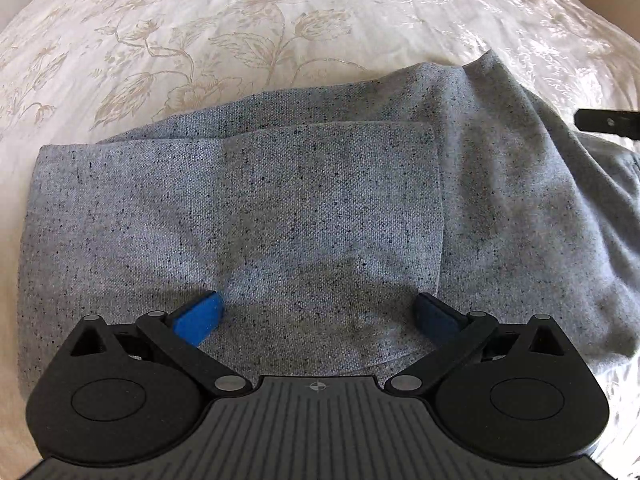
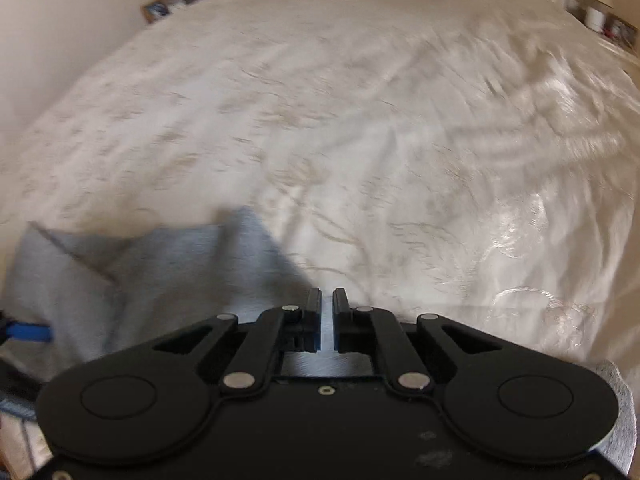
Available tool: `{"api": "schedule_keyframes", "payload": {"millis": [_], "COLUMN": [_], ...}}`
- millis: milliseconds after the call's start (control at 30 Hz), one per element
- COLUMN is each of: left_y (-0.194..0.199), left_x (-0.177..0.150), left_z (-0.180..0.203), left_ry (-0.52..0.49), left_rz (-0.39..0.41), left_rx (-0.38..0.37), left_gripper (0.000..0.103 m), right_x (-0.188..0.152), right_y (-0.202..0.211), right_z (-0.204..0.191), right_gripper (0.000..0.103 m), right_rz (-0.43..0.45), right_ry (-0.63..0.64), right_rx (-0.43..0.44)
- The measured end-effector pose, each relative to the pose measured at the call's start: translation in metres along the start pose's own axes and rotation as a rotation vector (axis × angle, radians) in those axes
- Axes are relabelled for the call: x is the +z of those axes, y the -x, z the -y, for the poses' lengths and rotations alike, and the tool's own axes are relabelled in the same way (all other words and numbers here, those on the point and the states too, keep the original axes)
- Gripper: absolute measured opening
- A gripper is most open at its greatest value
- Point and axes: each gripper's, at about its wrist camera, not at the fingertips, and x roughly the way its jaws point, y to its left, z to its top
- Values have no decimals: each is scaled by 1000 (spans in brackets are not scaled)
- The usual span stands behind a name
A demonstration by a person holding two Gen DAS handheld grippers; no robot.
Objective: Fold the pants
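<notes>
Grey speckled pants (image 1: 304,200) lie folded on a cream bedspread, a square back pocket facing up. My left gripper (image 1: 320,314) is open, its blue pads (image 1: 200,316) resting on the fabric on either side of the pocket's near edge. My right gripper (image 2: 327,312) is shut on the edge of the pants (image 2: 152,276), a thin strip of cloth showing between its jaws; the view is blurred. The right gripper's tip also shows at the right edge of the left wrist view (image 1: 608,122). The left gripper's blue pad shows in the right wrist view (image 2: 30,331).
The cream floral bedspread (image 1: 240,32) spreads wide beyond the pants. Picture frames (image 2: 168,4) stand by the wall at the bed's far left, and small items (image 2: 608,24) at the far right.
</notes>
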Motion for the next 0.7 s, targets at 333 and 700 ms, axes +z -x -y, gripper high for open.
{"api": "schedule_keyframes", "payload": {"millis": [333,700], "left_y": [2,37], "left_x": [0,27], "left_z": [-3,31], "left_ry": [4,-94], "left_rz": [-5,88], "left_rx": [-7,5], "left_gripper": [103,102], "right_x": [-1,-14], "right_y": [-47,36], "right_z": [-2,24], "right_gripper": [6,19], "right_rz": [-111,21], "right_ry": [35,-140], "right_rx": [-44,-40]}}
